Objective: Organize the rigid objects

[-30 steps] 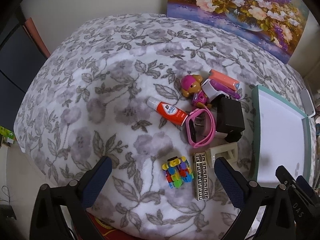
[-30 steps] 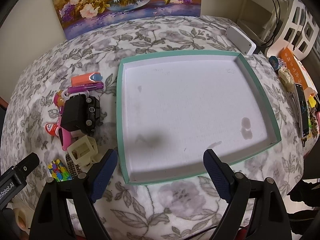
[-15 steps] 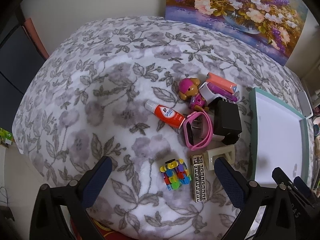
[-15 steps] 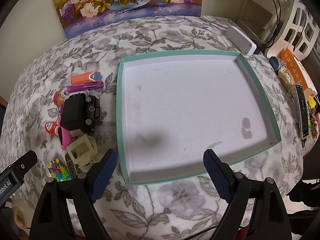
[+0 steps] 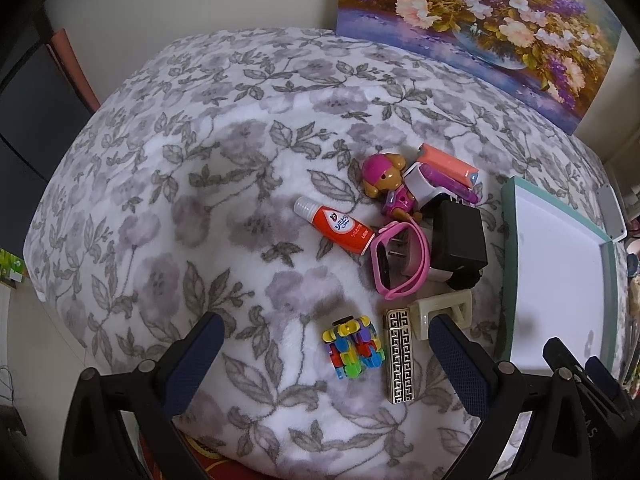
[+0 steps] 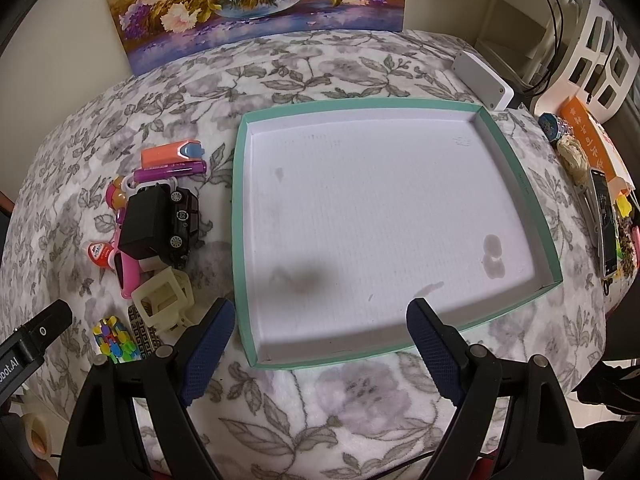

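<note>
Waiting: nothing is picked up yet, and the tray (image 6: 520, 184) holds no toys.
Left gripper (image 5: 324, 354): jaws spread wide, holding nothing. It has pulled back a little, so the toy pile looks smaller and sits more to 2 o'clock.
Right gripper (image 6: 320, 344): jaws spread wide over the tray's near edge, same spot as before.
Toys: block toy (image 5: 352, 346) and patterned bar (image 5: 400, 354) sit nearest the left gripper; glue tube (image 5: 334, 228), pink watch (image 5: 400, 260), puppy toy (image 5: 386, 184) lie farther off.
Meaning: sorting is just starting.

small toys (image 5: 404, 248) lie clustered on the floral blanket beside a seemingly empty green-rimmed tray (image 6: 520, 184).
</note>
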A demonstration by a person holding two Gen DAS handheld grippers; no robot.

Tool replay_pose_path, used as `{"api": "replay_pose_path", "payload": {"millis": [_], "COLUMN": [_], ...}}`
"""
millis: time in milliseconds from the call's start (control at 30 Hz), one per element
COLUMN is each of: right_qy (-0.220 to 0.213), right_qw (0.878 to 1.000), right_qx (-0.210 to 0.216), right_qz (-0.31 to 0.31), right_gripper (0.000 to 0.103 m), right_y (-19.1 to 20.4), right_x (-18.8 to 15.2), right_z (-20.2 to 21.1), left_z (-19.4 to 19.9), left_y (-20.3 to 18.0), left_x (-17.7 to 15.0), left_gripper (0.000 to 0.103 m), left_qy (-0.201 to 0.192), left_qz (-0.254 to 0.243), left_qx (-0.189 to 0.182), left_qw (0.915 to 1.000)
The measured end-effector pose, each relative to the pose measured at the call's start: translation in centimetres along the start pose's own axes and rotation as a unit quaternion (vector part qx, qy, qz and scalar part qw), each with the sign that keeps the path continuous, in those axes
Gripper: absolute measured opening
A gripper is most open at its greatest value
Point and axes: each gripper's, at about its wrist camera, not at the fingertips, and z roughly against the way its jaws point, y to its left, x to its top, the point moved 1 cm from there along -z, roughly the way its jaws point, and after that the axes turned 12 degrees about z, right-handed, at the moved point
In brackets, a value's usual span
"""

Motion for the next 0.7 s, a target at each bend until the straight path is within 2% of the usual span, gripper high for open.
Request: {"api": "replay_pose_path", "payload": {"millis": [400,533,700], "right_qy": [-0.013,-0.023,-0.015], "right_qw": [1.0,0.998,0.994], "right_qx": [0.004,0.026,0.054], "right_qz": [0.019,0.057,0.099], "right_gripper": [0.088,0.088,0.088], "right_y": [1.4,3.8,7.2], "right_x": [0.2,0.2,0.3], "right_z": [0.5,0.7,-0.1], "left_z": [-0.2,-0.4,-1.7], "left_y": [1.0,2.1,3.0], "left_x": [0.4,0.6,0.7], "left_gripper": [0.103,0.103,0.103], "left_qy": [0.003,0.005,0.024], "left_qz": [0.02,0.039,0.055], "left_qx": [-0.001,0.002,0.011], "left_qw": [0.9998,0.9992,0.9981]}}
